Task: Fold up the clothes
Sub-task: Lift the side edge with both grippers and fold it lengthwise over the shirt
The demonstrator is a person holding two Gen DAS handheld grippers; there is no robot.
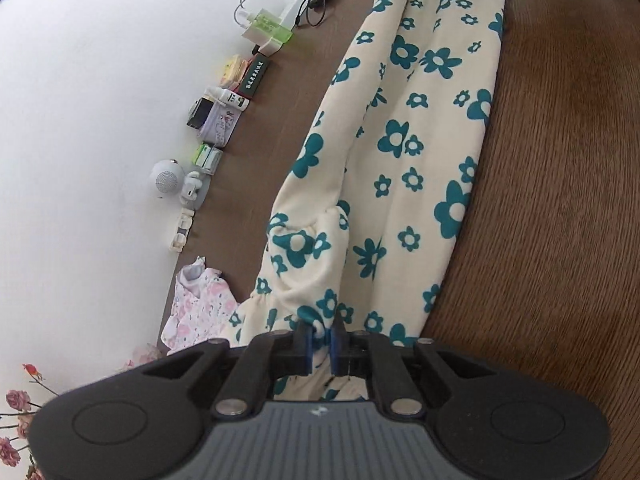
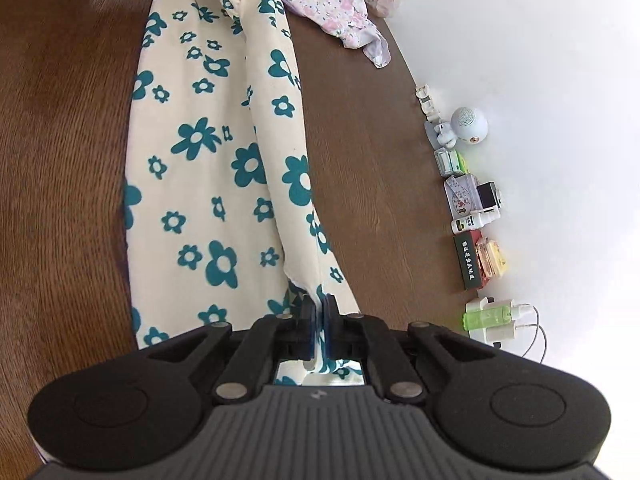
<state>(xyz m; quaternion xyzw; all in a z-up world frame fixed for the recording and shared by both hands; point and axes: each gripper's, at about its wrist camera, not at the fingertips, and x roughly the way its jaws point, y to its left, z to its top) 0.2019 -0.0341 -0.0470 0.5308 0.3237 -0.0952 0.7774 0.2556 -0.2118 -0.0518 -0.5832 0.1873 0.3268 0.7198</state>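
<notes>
Floral garment between both grippers' jaws

Wrist views close, apparently facing oppositely | shared: garment, table

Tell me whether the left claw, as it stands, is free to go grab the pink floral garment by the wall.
Probably not yet. The left claw is shut on the teal-flowered garment, so it must let go first. Otherwise the pink floral garment lies close by on bare table, nothing between.
</notes>
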